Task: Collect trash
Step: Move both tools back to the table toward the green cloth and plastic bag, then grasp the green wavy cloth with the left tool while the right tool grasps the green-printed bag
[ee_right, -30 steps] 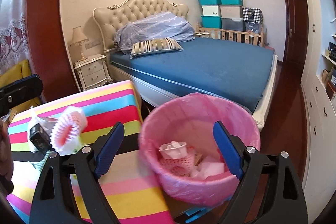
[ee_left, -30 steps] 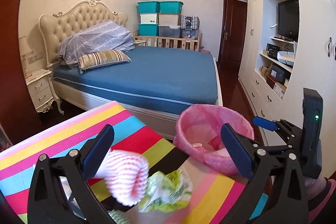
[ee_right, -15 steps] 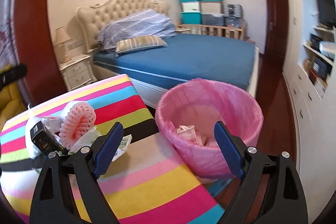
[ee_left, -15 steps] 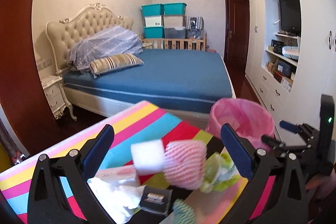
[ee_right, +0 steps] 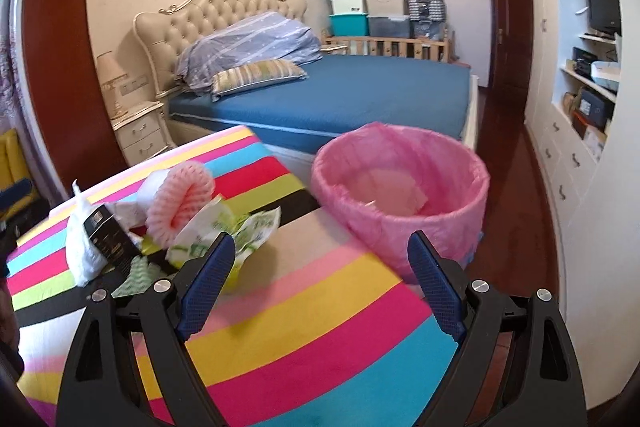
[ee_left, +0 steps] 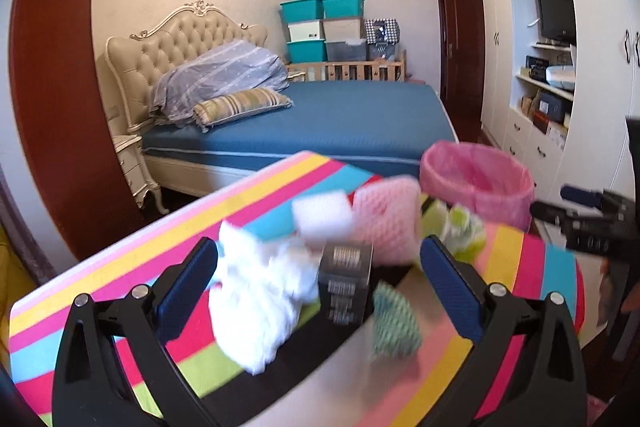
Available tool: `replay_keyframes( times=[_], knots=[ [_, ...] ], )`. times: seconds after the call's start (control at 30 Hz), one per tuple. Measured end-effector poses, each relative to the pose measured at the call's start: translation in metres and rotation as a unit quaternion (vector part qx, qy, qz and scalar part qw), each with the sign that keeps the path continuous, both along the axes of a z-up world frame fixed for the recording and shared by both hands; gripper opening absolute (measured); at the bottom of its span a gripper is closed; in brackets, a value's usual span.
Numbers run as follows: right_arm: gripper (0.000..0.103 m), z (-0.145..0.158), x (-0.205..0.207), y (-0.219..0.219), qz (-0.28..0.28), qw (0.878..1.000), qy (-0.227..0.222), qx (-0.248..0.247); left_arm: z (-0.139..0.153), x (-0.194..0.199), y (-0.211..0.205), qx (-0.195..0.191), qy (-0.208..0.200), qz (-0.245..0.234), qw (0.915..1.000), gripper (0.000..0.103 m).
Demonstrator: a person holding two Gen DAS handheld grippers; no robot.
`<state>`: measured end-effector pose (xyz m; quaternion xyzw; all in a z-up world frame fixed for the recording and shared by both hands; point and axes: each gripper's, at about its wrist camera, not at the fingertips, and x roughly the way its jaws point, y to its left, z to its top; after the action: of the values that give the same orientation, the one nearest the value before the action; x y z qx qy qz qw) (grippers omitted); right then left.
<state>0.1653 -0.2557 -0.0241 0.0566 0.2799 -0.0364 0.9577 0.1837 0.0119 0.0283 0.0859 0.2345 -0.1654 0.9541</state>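
On the striped tabletop (ee_right: 304,311), the left gripper (ee_left: 320,283), jaws spread and empty, has swung back from the pink bin (ee_right: 400,195) to the trash pile (ee_left: 260,291), while the right gripper (ee_right: 320,283) hangs open nearby, so another pickup looks imminent.

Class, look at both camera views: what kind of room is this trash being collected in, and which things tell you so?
A home bedroom, most likely. A bed with a blue mattress and tufted headboard fills the room, a nightstand with a lamp stands beside it, and built-in white wardrobes line the far wall.
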Motion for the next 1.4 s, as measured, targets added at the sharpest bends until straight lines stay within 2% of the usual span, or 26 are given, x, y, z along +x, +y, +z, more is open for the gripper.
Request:
replay_keyframes(
  times=[0.13, 0.27, 0.4, 0.53, 0.67, 0.73, 0.87, 0.97, 1.0, 1.03, 1.07, 1.1, 1.23, 1.4],
  knots=[
    [0.083, -0.003, 0.004, 0.006, 0.052, 0.999, 0.007, -0.015, -0.02, -0.015, 0.003, -0.005, 0.037, 0.024, 0.999, 0.098],
    [0.083, -0.001, 0.014, 0.002, 0.083, 0.996, 0.0, -0.01, -0.034, -0.028, -0.004, -0.01, 0.054, 0.055, 0.997, 0.098],
    [0.083, -0.004, 0.019, -0.004, 0.1, 0.995, -0.002, -0.004, -0.045, -0.028, -0.018, 0.003, 0.074, 0.068, 0.9949, 0.098],
    [0.083, -0.014, 0.019, -0.012, 0.106, 0.994, 0.006, 0.014, -0.055, -0.016, -0.046, 0.046, 0.081, 0.055, 0.9941, 0.098],
    [0.083, -0.021, 0.025, -0.011, 0.125, 0.992, 0.021, 0.006, -0.07, 0.003, -0.061, 0.06, 0.113, 0.054, 0.9903, 0.098],
    [0.083, -0.022, 0.031, -0.008, 0.133, 0.991, 0.026, 0.002, -0.077, 0.012, -0.063, 0.069, 0.124, 0.062, 0.988, 0.094],
    [0.083, -0.027, 0.042, -0.004, 0.137, 0.99, 0.038, 0.006, -0.089, 0.026, -0.063, 0.06, 0.156, 0.056, 0.9843, 0.086],
    [0.083, -0.032, 0.048, 0.002, 0.138, 0.989, 0.051, 0.014, -0.098, 0.032, -0.066, 0.064, 0.172, 0.042, 0.9821, 0.074],
    [0.083, -0.034, 0.05, 0.005, 0.138, 0.989, 0.054, 0.017, -0.102, 0.033, -0.067, 0.068, 0.173, 0.036, 0.9819, 0.065],
    [0.083, -0.035, 0.051, 0.008, 0.139, 0.988, 0.056, 0.019, -0.103, 0.033, -0.067, 0.067, 0.177, 0.025, 0.9817, 0.061],
    [0.083, -0.037, 0.052, 0.012, 0.142, 0.988, 0.059, 0.021, -0.103, 0.034, -0.067, 0.057, 0.178, 0.013, 0.9823, 0.046],
    [0.083, -0.038, 0.054, 0.016, 0.143, 0.988, 0.062, 0.021, -0.104, 0.033, -0.066, 0.057, 0.178, 0.002, 0.9823, 0.037],
    [0.083, -0.041, 0.058, 0.031, 0.146, 0.987, 0.068, 0.022, -0.103, 0.025, -0.06, 0.059, 0.164, -0.013, 0.9847, 0.032],
    [0.081, -0.047, 0.064, 0.04, 0.141, 0.987, 0.08, 0.023, -0.097, 0.013, -0.043, 0.046, 0.14, -0.01, 0.9891, 0.032]
  ],
)
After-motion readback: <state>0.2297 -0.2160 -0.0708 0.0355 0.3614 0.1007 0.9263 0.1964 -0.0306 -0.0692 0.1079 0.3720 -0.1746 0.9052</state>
